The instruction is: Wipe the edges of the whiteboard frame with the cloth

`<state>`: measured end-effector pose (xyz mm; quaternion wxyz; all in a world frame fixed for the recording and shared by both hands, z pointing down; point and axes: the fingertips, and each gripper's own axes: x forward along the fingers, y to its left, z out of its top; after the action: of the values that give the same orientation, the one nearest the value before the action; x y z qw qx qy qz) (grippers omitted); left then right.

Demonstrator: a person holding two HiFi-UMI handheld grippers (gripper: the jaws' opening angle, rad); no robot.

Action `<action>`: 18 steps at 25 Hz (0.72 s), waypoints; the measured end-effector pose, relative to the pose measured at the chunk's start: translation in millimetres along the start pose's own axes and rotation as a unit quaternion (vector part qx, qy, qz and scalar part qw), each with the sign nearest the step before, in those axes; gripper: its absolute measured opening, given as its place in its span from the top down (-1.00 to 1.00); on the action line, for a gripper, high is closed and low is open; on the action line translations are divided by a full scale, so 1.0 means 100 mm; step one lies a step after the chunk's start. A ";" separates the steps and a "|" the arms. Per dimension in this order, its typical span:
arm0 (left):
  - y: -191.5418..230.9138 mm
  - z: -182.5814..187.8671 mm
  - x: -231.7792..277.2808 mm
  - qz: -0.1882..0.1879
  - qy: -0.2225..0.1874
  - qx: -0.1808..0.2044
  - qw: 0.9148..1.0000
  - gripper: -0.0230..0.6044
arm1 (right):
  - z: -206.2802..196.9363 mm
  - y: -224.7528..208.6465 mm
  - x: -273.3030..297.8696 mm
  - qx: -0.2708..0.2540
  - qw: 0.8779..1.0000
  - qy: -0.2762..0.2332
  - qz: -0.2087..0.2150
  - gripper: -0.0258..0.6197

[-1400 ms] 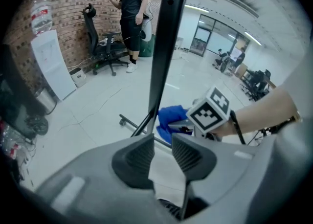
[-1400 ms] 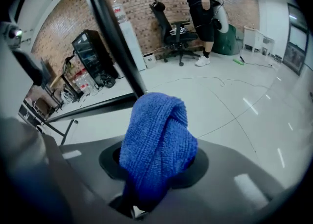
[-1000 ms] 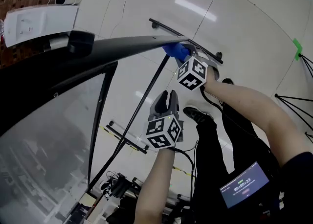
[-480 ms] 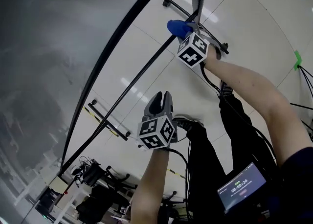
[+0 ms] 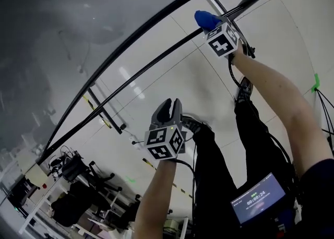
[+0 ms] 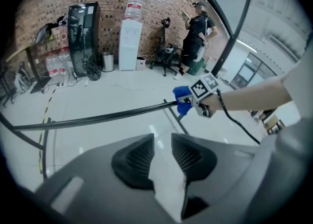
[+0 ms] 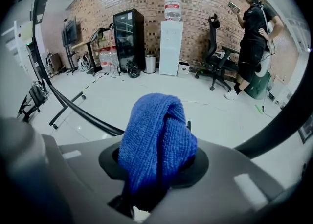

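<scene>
Brick walls close off the far side of a wide room with a pale, glossy floor (image 5: 172,92), and a black fridge (image 7: 128,37) and a water dispenser (image 7: 172,42) are seen well beyond the whiteboard frame (image 6: 118,115). The grey whiteboard (image 5: 62,24) itself is spread across the upper left of the head view, where a second ago only a narrow slice of it was seen, nearly edge-on.

The right gripper (image 5: 218,30) is held at the frame, at the far end of its black bar. Its jaws are clenched on the blue cloth (image 7: 156,140), which is bunched up and bulges out well past the pads. From the left gripper view the cloth is seen touching the bar, folded over it.

The left gripper (image 6: 161,154) is held near the frame but clear of it, on the person's side. Its jaws are drawn almost together with only a narrow slit left between the ribbed pads, and nothing is held in that slit.

Over the last second both grippers have been carried sideways together, and the cloth has been drawn along the frame with the grip unaltered. A wiping pass is therefore judged to be under way, not just being set up. How much of the frame remains to be wiped cannot be told.
</scene>
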<state>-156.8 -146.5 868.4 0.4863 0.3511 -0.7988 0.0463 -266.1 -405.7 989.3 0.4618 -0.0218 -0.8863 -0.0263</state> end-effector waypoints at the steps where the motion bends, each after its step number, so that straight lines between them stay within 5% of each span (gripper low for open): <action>1: 0.05 -0.04 -0.03 0.003 -0.003 -0.007 1.000 0.58 | 0.02 0.04 0.02 -0.001 1.000 0.000 0.001 0.47; 18: 0.88 -0.66 -0.68 0.051 -0.047 -0.085 0.994 0.58 | 0.20 1.24 0.28 0.008 0.997 -0.008 0.080 0.47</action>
<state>-141.5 -18.3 871.4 0.4734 0.2692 -0.8386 -0.0139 -290.6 -280.4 1004.2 0.4553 -0.0892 -0.8857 0.0180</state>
